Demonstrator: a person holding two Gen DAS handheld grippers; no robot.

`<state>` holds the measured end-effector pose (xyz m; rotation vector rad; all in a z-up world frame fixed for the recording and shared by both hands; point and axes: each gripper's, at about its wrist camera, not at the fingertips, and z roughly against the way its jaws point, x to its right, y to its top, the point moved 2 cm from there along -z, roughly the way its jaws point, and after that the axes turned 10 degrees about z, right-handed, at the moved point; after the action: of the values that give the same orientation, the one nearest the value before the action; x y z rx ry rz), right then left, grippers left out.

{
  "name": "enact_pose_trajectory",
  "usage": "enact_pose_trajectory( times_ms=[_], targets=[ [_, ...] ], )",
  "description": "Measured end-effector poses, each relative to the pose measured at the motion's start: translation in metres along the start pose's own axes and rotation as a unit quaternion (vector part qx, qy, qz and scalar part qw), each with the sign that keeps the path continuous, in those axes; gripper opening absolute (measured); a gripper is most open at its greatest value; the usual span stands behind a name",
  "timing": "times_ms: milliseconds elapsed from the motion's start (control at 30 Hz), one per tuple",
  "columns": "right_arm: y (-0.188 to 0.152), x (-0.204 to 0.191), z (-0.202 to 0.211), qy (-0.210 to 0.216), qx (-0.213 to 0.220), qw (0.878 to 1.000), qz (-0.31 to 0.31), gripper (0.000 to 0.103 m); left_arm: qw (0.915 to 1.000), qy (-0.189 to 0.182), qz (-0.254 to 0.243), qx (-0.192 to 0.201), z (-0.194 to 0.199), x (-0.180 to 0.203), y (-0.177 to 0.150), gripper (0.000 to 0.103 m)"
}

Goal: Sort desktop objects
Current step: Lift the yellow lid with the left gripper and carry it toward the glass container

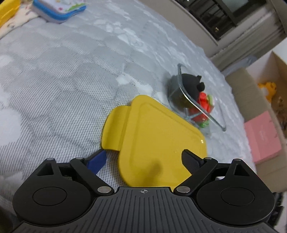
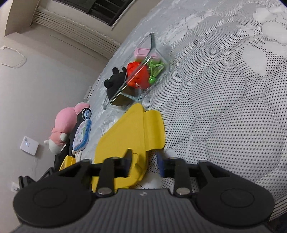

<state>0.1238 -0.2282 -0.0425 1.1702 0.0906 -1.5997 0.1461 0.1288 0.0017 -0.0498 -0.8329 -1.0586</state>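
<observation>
A yellow box lid (image 1: 157, 136) lies on the grey quilted surface, also in the right wrist view (image 2: 129, 138). My left gripper (image 1: 143, 159) is open, its fingers either side of the lid's near part, one above and one at its edge. My right gripper (image 2: 145, 161) is open around the lid's near edge. A clear glass box (image 1: 195, 100) stands beyond the lid, holding a black toy (image 1: 190, 82), a red toy (image 1: 202, 102) and green bits. In the right wrist view the glass box (image 2: 161, 59) also holds a pink item (image 2: 143, 52).
A blue-rimmed tin (image 1: 59, 9) and a yellow object (image 1: 7, 9) lie far left. Cardboard boxes (image 1: 254, 100) with a pink box (image 1: 261, 138) stand right of the bed. A pink plush (image 2: 62, 123) and the tin (image 2: 81, 136) lie left.
</observation>
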Motion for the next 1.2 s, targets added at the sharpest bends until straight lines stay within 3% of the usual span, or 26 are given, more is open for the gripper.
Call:
enact_pose_trajectory(
  times_ms=[133,200,267,333,400,467,500,533,633,733,800,900,933,1067,1200],
  targets=[
    [0.005,-0.009,-0.012,-0.007,-0.009,1.0,0.019,0.057,0.9996,0.007,-0.026,0.003,-0.009,0.013,-0.001,0.094],
    [0.007,-0.018,-0.019,-0.01,-0.011,0.999,0.042,0.073,0.9989,0.009,-0.045,0.006,-0.012,0.02,-0.002,0.094],
    [0.008,-0.027,-0.024,-0.02,-0.008,0.998,0.067,0.077,0.9978,0.022,-0.061,0.018,-0.015,0.024,-0.004,0.089],
    [0.008,-0.034,-0.027,-0.048,0.0,0.995,0.093,0.068,0.9956,0.043,-0.077,0.034,-0.016,0.026,-0.006,0.076],
    [0.006,-0.037,-0.025,-0.079,0.003,0.99,0.116,0.046,0.9931,0.056,-0.09,0.051,-0.01,0.025,-0.008,0.064],
    [0.004,-0.034,-0.019,-0.083,0.006,0.988,0.133,0.043,0.9922,0.058,-0.095,0.057,-0.003,0.022,-0.008,0.047],
    [0.003,-0.031,-0.015,-0.076,0.008,0.988,0.132,0.038,0.9924,0.056,-0.095,0.056,-0.001,0.021,-0.009,0.045],
    [0.003,-0.031,-0.013,-0.068,0.007,0.988,0.136,0.023,0.9924,0.053,-0.097,0.054,0.002,0.021,-0.01,0.042],
    [0.002,-0.04,-0.003,-0.078,0.021,0.98,0.18,0.01,0.9898,0.049,-0.115,0.068,0.013,0.028,-0.019,0.042],
    [-0.001,-0.05,0.011,-0.083,0.035,0.972,0.216,0.006,0.9839,0.045,-0.146,0.093,0.031,0.045,-0.029,0.039],
    [-0.001,-0.054,0.023,-0.045,0.033,0.976,0.211,0.004,0.9801,0.034,-0.17,0.097,0.043,0.056,-0.037,0.039],
    [-0.002,-0.064,0.038,-0.022,0.04,0.974,0.223,0.004,0.9766,0.018,-0.19,0.099,0.057,0.069,-0.048,0.039],
    [-0.002,-0.065,0.041,-0.011,0.032,0.975,0.22,0.007,0.9774,0.011,-0.188,0.096,0.059,0.07,-0.05,0.039],
    [0.001,-0.046,0.044,0.047,-0.021,0.993,0.102,0.045,0.9818,0.02,-0.167,0.087,0.053,0.065,-0.046,0.039],
    [0.005,-0.029,0.045,0.045,-0.032,0.997,0.045,0.049,0.9874,0.021,-0.138,0.074,0.045,0.056,-0.037,0.038]
  ],
)
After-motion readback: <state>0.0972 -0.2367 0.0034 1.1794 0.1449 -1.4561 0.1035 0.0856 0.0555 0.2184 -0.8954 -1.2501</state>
